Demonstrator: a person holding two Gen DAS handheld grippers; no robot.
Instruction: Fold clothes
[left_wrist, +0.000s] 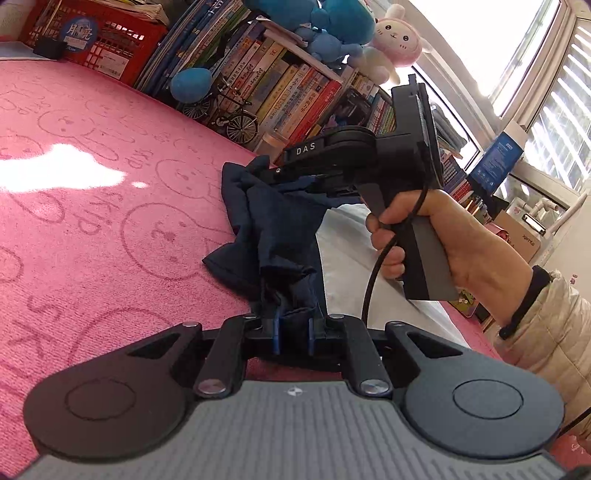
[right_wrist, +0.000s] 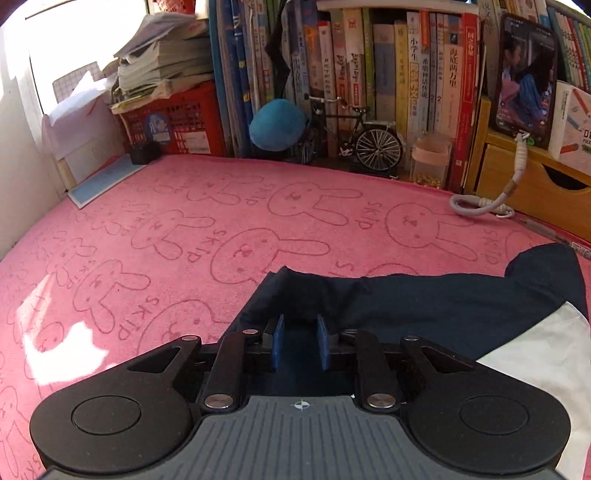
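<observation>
Left wrist view: we held the left gripper low over the pink rabbit-print cover, its blue pads drawn narrow and pinched on a bunched fold of the navy garment. The cloth rose from the pads in a crumpled ridge toward the right gripper, seen side-on ahead, its jaws closed onto the upper edge of the same navy fabric. The right hand gripped that tool's handle, a black cable hanging beside it and a pale quilted sleeve behind the wrist. A white panel of the garment lay flat under the hand. Books, a model bicycle and plush toys lined the far edge.

Right wrist view: the right gripper sat over the garment's near edge, navy cloth between and beneath its blue pads. The gap looked narrow; we could not tell here whether the pads pressed the cloth. The garment spread right, white panel at the frame's edge. A red crate and bookshelf stood beyond the cover.
</observation>
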